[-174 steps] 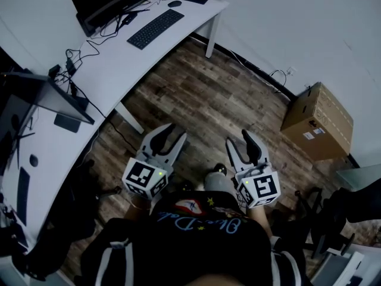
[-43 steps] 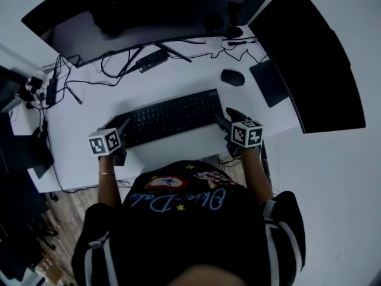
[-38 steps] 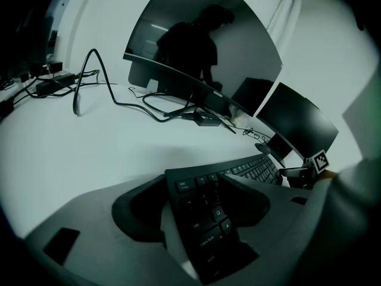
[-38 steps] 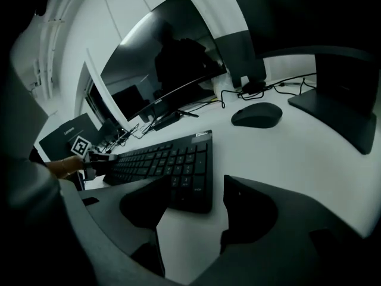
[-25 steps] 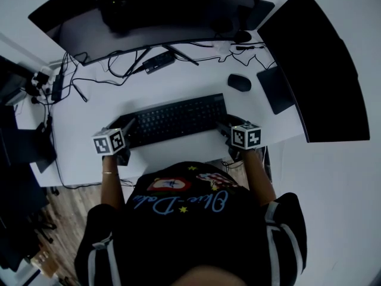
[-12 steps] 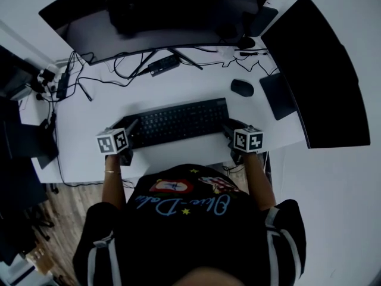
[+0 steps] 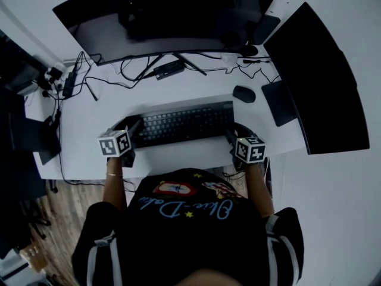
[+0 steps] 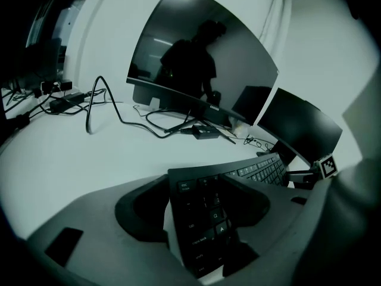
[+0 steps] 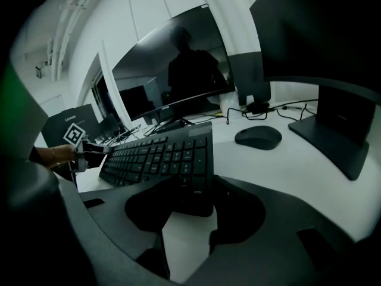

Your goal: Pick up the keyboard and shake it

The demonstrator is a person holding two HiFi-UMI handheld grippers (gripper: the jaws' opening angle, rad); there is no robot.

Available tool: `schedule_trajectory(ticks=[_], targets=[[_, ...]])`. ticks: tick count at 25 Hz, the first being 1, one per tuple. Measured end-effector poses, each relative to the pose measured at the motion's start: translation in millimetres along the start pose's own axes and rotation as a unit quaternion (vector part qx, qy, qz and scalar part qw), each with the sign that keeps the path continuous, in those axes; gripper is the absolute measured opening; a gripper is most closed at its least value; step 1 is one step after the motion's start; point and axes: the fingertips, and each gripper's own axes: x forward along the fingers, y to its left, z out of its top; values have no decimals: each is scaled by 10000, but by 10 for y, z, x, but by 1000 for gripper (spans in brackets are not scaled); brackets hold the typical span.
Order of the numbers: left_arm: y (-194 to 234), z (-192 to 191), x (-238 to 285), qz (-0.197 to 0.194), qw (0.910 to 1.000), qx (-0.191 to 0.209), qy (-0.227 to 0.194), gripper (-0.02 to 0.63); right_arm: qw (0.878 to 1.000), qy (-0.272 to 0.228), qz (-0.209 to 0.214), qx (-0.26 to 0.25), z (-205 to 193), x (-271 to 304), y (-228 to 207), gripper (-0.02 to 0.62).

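A black keyboard (image 7: 184, 124) lies across the white desk (image 7: 83, 145) in front of the person. My left gripper (image 7: 134, 128) is shut on its left end: in the left gripper view that end (image 8: 199, 210) sits tilted between the jaws of the left gripper (image 8: 202, 189). My right gripper (image 7: 232, 134) has just been closing its jaws on the right end. In the right gripper view, the right gripper (image 9: 193, 189) has its jaws on either side of the keyboard's (image 9: 161, 154) edge, pressing on it. Whether the keyboard is off the desk I cannot tell.
A black mouse (image 7: 244, 93) lies just beyond the keyboard's right end. A wide curved monitor (image 7: 161, 16) stands behind, and a second monitor (image 7: 315, 76) at the right. Loose cables (image 7: 119, 70) trail across the desk's back left.
Over the last second both grippers have slid further onto the keyboard's ends and the right jaws have closed on it. Seven seconds ago I stood away from the desk.
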Motion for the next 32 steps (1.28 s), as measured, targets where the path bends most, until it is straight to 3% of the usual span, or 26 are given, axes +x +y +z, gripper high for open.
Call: schedule_trajectory(ticks=[8,17,32], targets=[[-234,653,-298,-138,9932,251,-1125,230,9944,-944,-147,-446,534,-230,51,170],[-512,1225,-644,-333,9785,736,-1898,221,9781,-1880,-243,-865,1092,-507,142,170],[-816,1697,-1294,-577,9439,988,-3098,218,9304,-3094,-417,-1920,1924,-1142,469,170]])
